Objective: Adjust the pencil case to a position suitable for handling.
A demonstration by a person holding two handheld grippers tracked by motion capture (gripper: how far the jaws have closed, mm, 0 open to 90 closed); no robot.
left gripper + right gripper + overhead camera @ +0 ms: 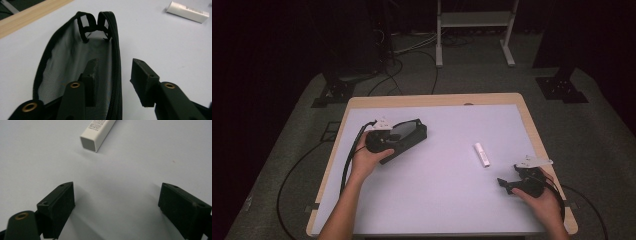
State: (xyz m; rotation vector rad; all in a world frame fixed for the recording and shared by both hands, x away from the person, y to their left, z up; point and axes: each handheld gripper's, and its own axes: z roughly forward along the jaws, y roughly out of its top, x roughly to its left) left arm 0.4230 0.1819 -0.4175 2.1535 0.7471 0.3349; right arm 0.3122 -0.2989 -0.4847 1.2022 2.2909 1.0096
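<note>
So the black mesh zip pouch (75, 62) sits unzipped and gaping near the table's (437, 200) left side, left gripper (113, 75) straddling its zipper edge without pinching, right gripper (116, 207) spread wide.

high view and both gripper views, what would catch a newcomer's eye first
The black mesh pouch at the table's left, its zip open, with one jaw of the left tool inside it and the other outside its zipped edge. Next the white tube, lying alone right of centre on the pale mat. The right tool waits open just short of the tube.
</note>
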